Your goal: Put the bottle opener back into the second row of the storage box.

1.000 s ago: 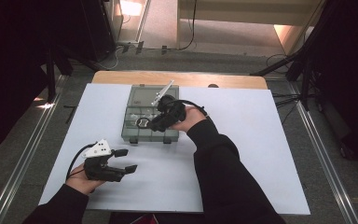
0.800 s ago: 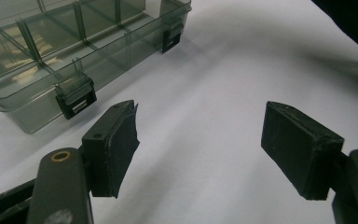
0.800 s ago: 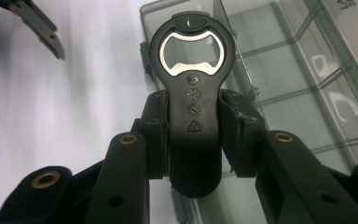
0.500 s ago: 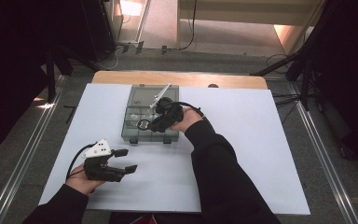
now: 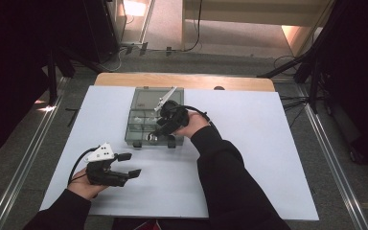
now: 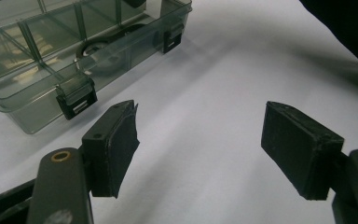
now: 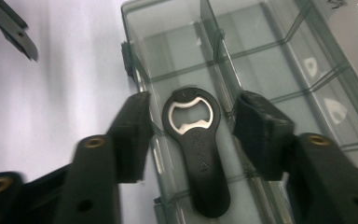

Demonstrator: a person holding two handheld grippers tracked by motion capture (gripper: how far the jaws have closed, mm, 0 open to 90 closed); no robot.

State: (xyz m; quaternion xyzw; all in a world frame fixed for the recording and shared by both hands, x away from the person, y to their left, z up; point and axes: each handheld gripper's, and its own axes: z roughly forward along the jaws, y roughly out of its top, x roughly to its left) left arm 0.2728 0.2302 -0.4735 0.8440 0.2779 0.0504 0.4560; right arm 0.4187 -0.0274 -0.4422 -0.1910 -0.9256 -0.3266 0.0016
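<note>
A clear grey compartment box (image 5: 141, 96) stands on the white sheet at mid table. A black bottle opener (image 7: 196, 140) with a metal mouth lies flat in a front compartment, also seen through the box wall (image 6: 102, 49). My right gripper (image 5: 159, 130) hangs over that compartment; its jaws have just been opening. In the right gripper view the opener lies between the jaws of the right gripper (image 7: 192, 105), and the pads stand clear of it on both sides. My left gripper (image 5: 130, 165) rests open on the sheet at the front left, its jaws (image 6: 200, 126) wide with nothing between them.
Black latches (image 6: 77, 100) sit on the box's front wall. The white sheet (image 5: 268, 143) covers the table and leaves a wooden strip (image 5: 182, 79) at the back. Metal rails run along the floor on both sides.
The right gripper has shifted slightly toward the box's front edge and its jaws now stand apart. The left gripper has stayed where it was.
</note>
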